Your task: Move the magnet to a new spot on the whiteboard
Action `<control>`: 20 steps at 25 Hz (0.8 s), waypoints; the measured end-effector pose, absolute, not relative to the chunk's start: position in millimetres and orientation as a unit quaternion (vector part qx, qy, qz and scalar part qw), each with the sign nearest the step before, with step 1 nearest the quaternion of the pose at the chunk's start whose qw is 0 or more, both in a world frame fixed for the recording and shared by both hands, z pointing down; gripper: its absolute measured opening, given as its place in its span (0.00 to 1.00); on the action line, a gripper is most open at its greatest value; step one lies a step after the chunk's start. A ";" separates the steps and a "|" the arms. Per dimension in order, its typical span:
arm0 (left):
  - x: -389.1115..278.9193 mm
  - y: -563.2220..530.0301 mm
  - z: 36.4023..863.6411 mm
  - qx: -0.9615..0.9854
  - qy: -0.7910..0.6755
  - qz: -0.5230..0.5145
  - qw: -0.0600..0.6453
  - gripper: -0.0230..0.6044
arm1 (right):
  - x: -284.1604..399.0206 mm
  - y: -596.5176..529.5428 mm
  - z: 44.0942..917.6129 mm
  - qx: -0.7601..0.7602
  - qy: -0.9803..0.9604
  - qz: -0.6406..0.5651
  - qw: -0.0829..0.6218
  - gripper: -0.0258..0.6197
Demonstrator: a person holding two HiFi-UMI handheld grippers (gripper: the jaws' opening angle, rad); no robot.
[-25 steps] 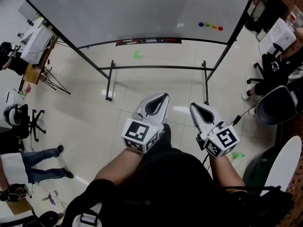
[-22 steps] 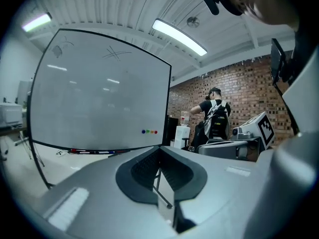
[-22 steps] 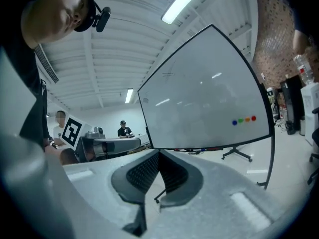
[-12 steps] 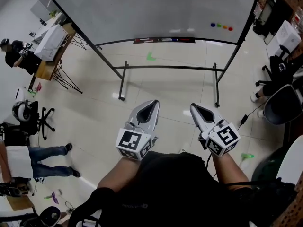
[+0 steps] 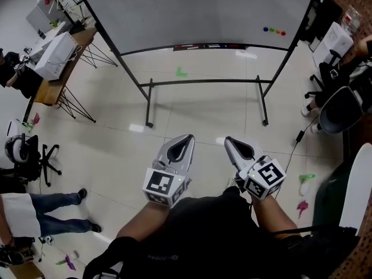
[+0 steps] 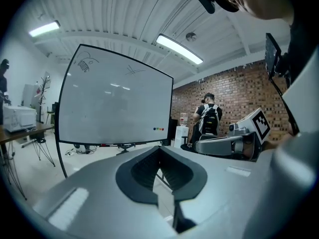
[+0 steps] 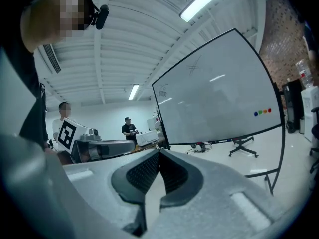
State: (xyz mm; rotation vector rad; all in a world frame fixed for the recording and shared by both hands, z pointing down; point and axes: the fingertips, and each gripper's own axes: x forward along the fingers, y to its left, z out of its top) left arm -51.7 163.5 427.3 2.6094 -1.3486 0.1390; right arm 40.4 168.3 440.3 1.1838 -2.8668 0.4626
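The whiteboard [image 5: 197,10] stands on a black wheeled frame [image 5: 206,83] across the tiled floor ahead of me. A short row of small coloured magnets [image 5: 273,31] sits near its lower right corner; the same magnets [image 6: 159,129] [image 7: 263,112] show in both gripper views. My left gripper [image 5: 185,139] and right gripper [image 5: 228,140] are held side by side in front of my body, pointing at the board and well short of it. The jaws of both meet at the tips with nothing between them, as the left gripper [image 6: 159,148] and right gripper [image 7: 159,152] views show.
A desk with a white box [image 5: 55,54] stands left of the board. Office chairs [image 5: 343,109] [image 5: 26,153] sit at both sides. A person [image 5: 35,205] stands at lower left, another with a backpack [image 6: 209,121] by the brick wall. A cable [image 5: 296,141] lies near the frame's right foot.
Both grippers now sit lower in the head view, still side by side. The board and its magnets have shifted right, and the desk at left has slid further into view.
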 end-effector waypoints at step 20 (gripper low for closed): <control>-74.2 212.5 409.4 0.901 -0.420 0.001 0.107 0.06 | 13.0 248.9 415.4 0.409 -0.906 0.092 0.057 0.05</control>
